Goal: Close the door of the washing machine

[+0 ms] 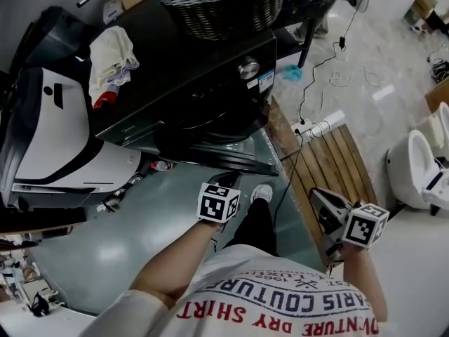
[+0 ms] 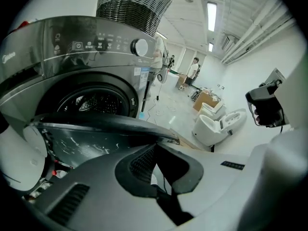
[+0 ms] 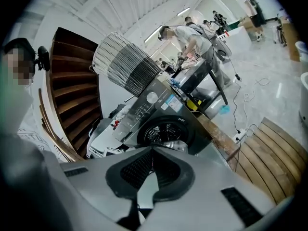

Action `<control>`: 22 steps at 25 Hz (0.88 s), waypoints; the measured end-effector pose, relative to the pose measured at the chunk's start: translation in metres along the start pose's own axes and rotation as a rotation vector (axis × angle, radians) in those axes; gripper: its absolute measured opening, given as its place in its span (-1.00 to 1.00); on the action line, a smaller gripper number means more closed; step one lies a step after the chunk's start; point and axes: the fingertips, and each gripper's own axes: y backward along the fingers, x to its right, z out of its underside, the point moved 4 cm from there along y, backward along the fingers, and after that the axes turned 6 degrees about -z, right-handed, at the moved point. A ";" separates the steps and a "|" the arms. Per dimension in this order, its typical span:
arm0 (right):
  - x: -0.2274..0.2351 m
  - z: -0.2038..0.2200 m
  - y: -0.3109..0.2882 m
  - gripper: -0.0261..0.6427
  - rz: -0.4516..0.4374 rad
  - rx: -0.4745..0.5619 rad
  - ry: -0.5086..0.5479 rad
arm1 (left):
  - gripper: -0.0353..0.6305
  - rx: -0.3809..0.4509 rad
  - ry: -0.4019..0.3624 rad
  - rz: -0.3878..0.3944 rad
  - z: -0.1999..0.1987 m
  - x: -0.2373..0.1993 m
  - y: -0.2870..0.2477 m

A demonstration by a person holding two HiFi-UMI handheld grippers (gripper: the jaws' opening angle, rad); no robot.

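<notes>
The door (image 1: 217, 159) of the washing machine (image 1: 189, 76) stands open. It is swung out from the front panel toward you and leaves the drum opening (image 2: 94, 102) exposed. The task is judged not yet done.

Your left gripper (image 1: 230, 180) is at the door's outer rim, on the side facing you. In the left gripper view the rim (image 2: 106, 125) runs straight across, just above the jaw tips. The jaws are pressed together with nothing between them. That suits a push, with closed tips giving one blunt point to bear on the rim where no grasp is needed. Whether the tips touch the rim or sit just short of it cannot be confirmed.

Your right gripper (image 1: 319, 196) is held well apart from the machine, out over the wooden slatted platform (image 1: 337, 160). Its jaws are likewise shut and empty. It appears parked clear of the door's swing.

A wicker basket (image 1: 217, 2) sits on top of the machine, away from the door's path. A power strip (image 1: 319, 127) and its cable lie on the floor to the right, beyond the hinge side.

The next move is judged to call for a steady push along the door's arc until it latches.
</notes>
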 end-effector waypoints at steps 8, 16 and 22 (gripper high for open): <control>0.022 -0.016 -0.014 -0.85 0.001 0.013 -0.037 | -0.82 0.021 0.033 -0.040 -0.036 -0.013 -0.028; 0.045 -0.018 -0.015 -0.85 0.039 -0.005 -0.074 | -0.82 0.091 0.091 -0.104 -0.074 -0.032 -0.051; 0.058 -0.015 -0.019 -0.85 0.055 -0.026 -0.096 | -0.82 0.139 0.132 -0.156 -0.097 -0.052 -0.063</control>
